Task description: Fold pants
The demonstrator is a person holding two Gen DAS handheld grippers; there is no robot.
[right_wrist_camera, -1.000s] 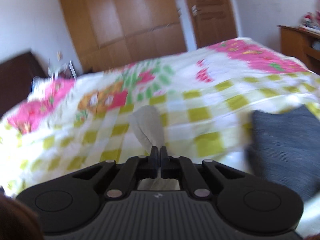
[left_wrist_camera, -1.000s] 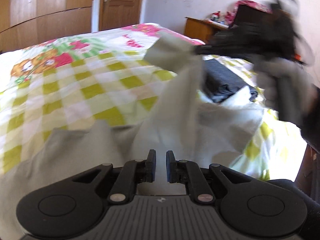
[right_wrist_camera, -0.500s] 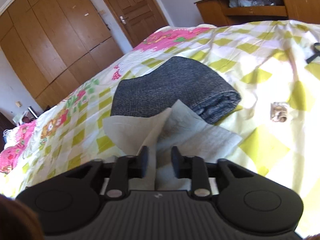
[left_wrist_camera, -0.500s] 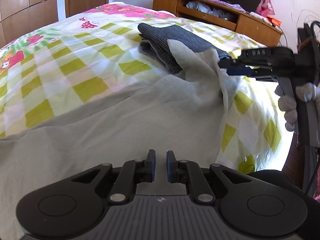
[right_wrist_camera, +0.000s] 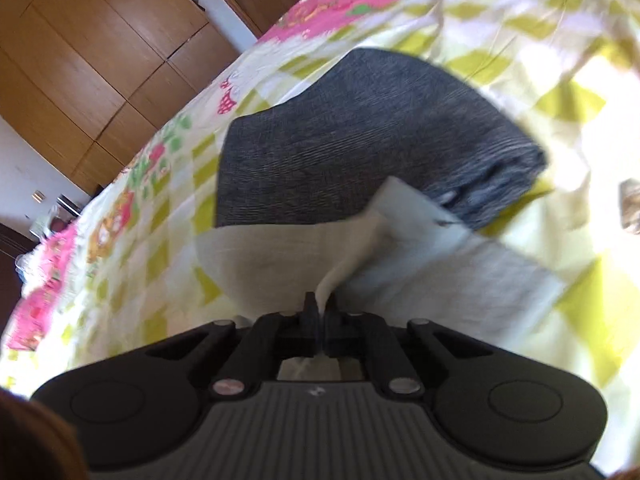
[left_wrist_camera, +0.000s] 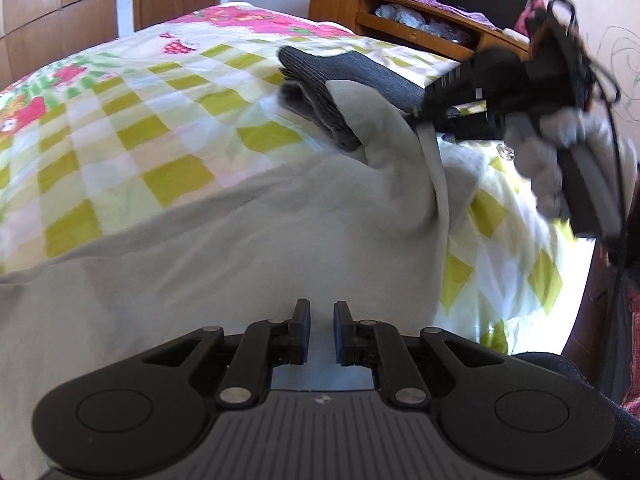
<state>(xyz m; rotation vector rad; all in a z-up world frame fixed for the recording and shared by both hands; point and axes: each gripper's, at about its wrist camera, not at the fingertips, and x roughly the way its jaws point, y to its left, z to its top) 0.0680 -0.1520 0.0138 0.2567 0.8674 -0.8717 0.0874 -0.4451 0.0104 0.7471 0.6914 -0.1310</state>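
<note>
The pale grey pants [left_wrist_camera: 248, 240] lie spread across the near part of the bed [left_wrist_camera: 132, 128], running from the near left corner toward the right edge, where one end of them laps against a folded dark grey garment [right_wrist_camera: 360, 136] lying farther in. The right gripper [right_wrist_camera: 321, 312] has just been closing, and its jaws now pinch a raised ridge of the pale cloth between them, lifted a little off the bedcover right beside the dark garment. The left gripper [left_wrist_camera: 318, 330] is nearly closed, with a narrow gap between the jaws; the pants lie under and in front of it, but whether it holds a pinch of them cannot be told from its own view. This looks like the start of a fold: one end freshly gripped, no layer yet carried over. The next move seems to call for lifting the held end clear of the dark garment and drawing it back over the rest of the pants toward the left gripper's end, keeping the cloth taut so it lands flat, edges matched.
</note>
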